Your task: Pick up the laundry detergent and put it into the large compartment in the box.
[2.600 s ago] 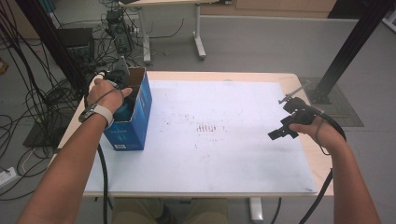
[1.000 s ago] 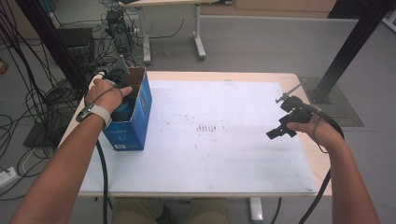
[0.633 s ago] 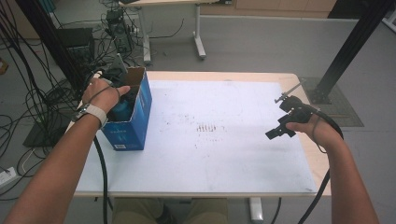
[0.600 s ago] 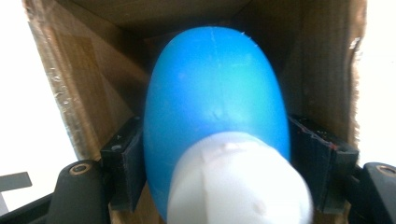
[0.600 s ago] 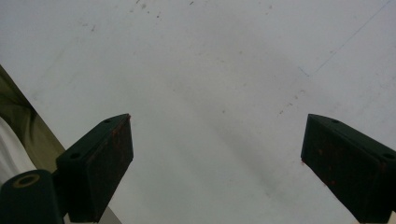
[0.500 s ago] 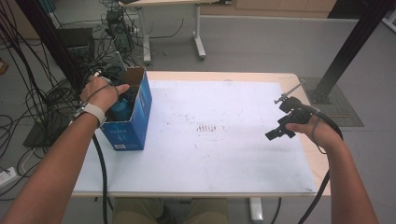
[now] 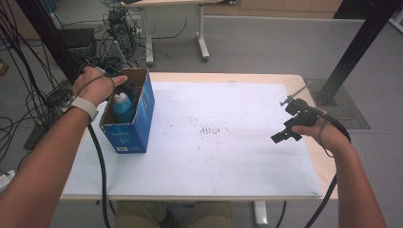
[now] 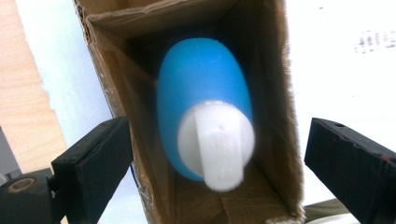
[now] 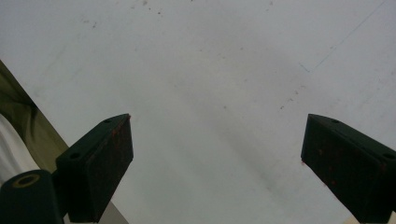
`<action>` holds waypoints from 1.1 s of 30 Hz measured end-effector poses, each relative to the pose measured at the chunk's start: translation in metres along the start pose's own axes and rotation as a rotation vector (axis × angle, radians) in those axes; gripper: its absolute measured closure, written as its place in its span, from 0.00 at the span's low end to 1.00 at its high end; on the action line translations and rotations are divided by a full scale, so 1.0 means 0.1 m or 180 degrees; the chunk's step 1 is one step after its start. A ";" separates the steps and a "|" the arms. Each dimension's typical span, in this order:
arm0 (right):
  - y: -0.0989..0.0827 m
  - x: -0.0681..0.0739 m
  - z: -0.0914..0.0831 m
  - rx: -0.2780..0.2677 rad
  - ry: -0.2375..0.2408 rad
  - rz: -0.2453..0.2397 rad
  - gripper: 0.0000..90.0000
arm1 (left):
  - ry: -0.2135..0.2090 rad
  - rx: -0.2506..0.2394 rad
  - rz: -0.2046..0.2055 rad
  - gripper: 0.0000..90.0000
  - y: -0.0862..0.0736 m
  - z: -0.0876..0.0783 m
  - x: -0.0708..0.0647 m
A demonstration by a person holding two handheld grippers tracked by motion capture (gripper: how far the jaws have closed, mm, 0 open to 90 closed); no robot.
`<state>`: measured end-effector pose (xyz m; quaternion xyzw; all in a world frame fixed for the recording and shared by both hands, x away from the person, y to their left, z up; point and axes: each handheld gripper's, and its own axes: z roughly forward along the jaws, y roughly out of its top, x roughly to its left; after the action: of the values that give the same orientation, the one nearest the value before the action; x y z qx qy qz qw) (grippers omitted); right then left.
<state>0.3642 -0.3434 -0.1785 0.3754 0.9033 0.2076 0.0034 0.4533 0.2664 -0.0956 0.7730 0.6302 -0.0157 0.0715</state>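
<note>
Here the left tongs (image 8: 217,149) hang released above the open box (image 8: 275,116), their jaws having just been opening, spread wide to either side of it with nothing between the pads. Below them the blue bottle (image 8: 201,93) stands inside the box, its white cap (image 8: 215,142) facing up and free of the jaws. In the high view the box (image 7: 135,126) sits at the table's (image 7: 247,80) left edge, bottle (image 7: 123,107) upright within. Well apart, the right tongs (image 9: 217,158) hover released over the bare white mat (image 9: 210,70), gripping nothing.
</note>
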 end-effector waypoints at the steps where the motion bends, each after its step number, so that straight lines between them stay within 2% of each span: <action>1: 0.00 0.00 0.00 -0.0013 0.0002 -0.0001 0.10 | -0.0001 -0.0021 0.0048 0.09 -0.01 -0.03 0.00; 3: 0.01 0.01 -0.02 -0.0009 -0.0010 0.0001 0.10 | -0.0017 -0.0031 0.0112 0.09 -0.02 -0.09 0.01; 6: 0.01 0.01 -0.02 -0.0015 -0.0008 0.0000 0.10 | -0.0078 -0.0015 0.0122 0.07 -0.02 -0.15 0.05; 11: 0.02 0.01 -0.03 -0.0010 -0.0014 0.0014 0.10 | -0.0207 -0.0110 0.0196 0.06 -0.05 -0.33 0.09; 15: 0.01 0.02 -0.04 -0.0031 -0.0029 0.0020 0.09 | -0.0241 -0.0154 0.0286 0.06 -0.06 -0.44 0.06; 20: 0.00 0.01 -0.06 -0.0058 -0.0023 0.0037 0.09 | -0.0227 -0.0219 0.0442 0.05 -0.07 -0.61 -0.03; 22: 0.01 0.02 -0.07 -0.0040 -0.0038 0.0056 0.09 | -0.0272 -0.0276 0.0478 0.05 -0.08 -0.69 -0.06; 26: 0.02 0.02 -0.08 -0.0040 -0.0041 0.0055 0.09 | -0.0297 -0.0353 0.0650 0.06 -0.08 -0.84 -0.15; 30: 0.02 0.02 -0.09 -0.0067 -0.0042 0.0060 0.09 | -0.0396 -0.0376 0.0837 0.06 -0.06 -0.93 -0.23; 33: 0.03 0.02 -0.09 -0.0078 -0.0038 0.0051 0.09 | -0.0411 -0.0369 0.1031 0.06 -0.04 -0.97 -0.33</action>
<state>0.3630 -0.3435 -0.1690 0.3839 0.8976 0.2165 0.0118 0.4364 0.2477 0.0039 0.8563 0.4915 -0.0172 0.1578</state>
